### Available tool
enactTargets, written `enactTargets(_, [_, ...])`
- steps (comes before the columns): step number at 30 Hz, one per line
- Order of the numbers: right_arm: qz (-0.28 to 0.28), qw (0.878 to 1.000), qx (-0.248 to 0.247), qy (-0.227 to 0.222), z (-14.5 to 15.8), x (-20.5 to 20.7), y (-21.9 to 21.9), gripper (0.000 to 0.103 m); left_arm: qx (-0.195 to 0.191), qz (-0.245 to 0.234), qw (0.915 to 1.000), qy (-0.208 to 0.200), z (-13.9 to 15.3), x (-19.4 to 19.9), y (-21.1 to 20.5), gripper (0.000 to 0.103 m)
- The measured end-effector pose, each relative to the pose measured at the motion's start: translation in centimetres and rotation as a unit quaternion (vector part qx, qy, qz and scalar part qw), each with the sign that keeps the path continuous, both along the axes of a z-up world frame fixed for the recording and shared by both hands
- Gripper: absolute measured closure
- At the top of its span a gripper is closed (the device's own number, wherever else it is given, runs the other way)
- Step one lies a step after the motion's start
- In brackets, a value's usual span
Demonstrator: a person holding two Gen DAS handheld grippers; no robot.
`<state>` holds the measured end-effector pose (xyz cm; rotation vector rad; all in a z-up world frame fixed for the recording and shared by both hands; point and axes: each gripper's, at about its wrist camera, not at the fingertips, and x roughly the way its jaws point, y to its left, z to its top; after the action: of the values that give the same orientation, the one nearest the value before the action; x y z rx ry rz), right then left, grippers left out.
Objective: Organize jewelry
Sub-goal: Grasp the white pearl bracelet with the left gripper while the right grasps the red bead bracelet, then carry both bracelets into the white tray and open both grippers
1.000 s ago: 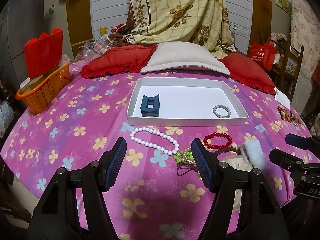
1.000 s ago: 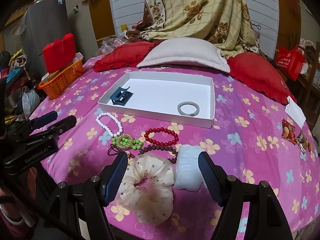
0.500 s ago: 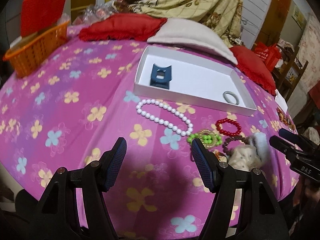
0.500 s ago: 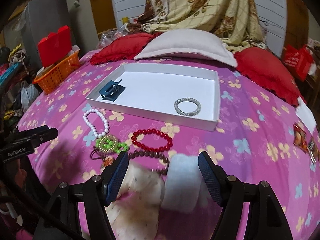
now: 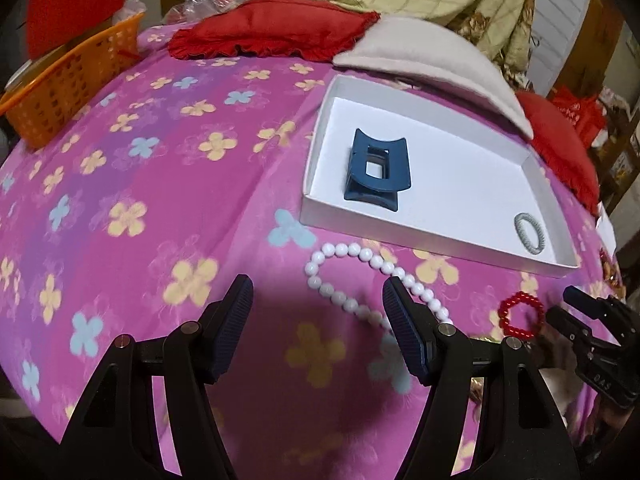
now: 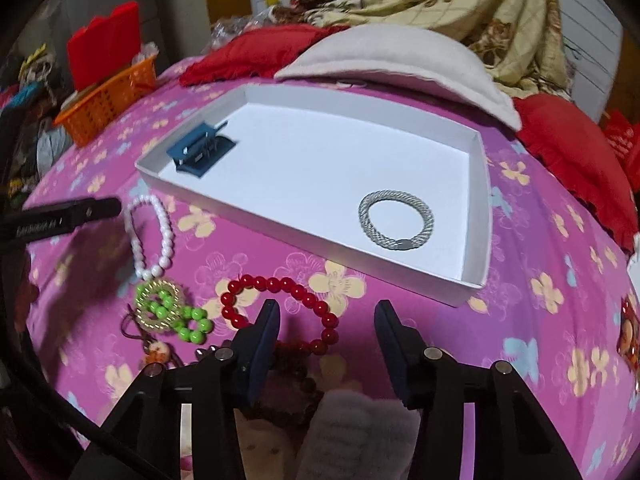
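As before, both grippers lower.

The left part of the pink flowered cloth (image 5: 132, 184) lies bare from the orange basket (image 5: 68, 92) across to the white tray (image 5: 320, 216), with open passage there for the left gripper (image 5: 318, 304), whose jaws stand wide over bare cloth with the white bead bracelet (image 5: 360, 276) just at its right finger. Ahead of the right gripper (image 6: 326, 318), whose jaws are closing with the near arc of the red bead bracelet (image 6: 280, 284) between them, the tray's near wall blocks a low approach; the tray floor is free between the blue hair claw (image 6: 200, 150) and the grey hair tie (image 6: 396, 218). Left of it the green bead bracelet (image 6: 168, 312) and the white beads crowd the cloth, and red cushions (image 5: 272, 32) and a pale pillow (image 6: 400, 60) close the far side.
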<state>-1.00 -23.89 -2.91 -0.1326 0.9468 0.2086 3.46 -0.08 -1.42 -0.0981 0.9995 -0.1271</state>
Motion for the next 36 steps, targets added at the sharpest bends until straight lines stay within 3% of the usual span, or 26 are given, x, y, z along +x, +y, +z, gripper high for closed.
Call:
enactTargets(3, [0.013, 1.000, -0.019, 0.005, -0.7, 0.6, 0.3, 0.057, 0.017, -0.008, 0.9998, 0.004, -0.9, 1.2, -0.4, 0.036])
enactTargets(6, [0.023, 0.999, -0.031, 0.015, -1.5, 1.2, 0.4, 0.064, 0.025, -0.012, 0.9995, 0.014, -1.7, 2.2, -0.6, 0.036])
enactTargets(12, [0.046, 0.999, -0.021, 0.010, -1.6, 1.5, 0.9, 0.088, 0.023, -0.025, 0.9992, 0.020, -2.6, 3.0, -0.9, 0.038])
enactTargets(14, [0.050, 0.998, -0.023, 0.007, -1.7, 1.4, 1.3, 0.094, 0.030, -0.025, 0.9991, 0.015, -2.5, 3.0, -1.1, 0.051])
enactTargets(16, [0.048, 0.999, -0.023, 0.006, -1.7, 1.4, 1.4, 0.094, 0.044, -0.028, 0.9986, 0.009, -2.4, 2.9, -1.5, 0.083])
enactTargets(19, [0.045, 0.999, -0.005, 0.005, -1.3, 1.2, 1.4, 0.094, 0.036, -0.036, 0.9986, 0.013, -2.4, 2.8, -1.5, 0.095])
enactTargets(26, [0.043, 0.998, 0.016, -0.032, 2.4, 0.1, 1.1, 0.094, 0.005, -0.036, 0.9993, -0.004, 0.1, 1.8, -1.2, 0.095])
enactTargets(36, [0.032, 0.996, 0.037, -0.077, 7.5, 0.8, 0.0, 0.094, -0.010, -0.056, 0.9962, -0.067, 7.4, 1.2, -1.8, 0.095])
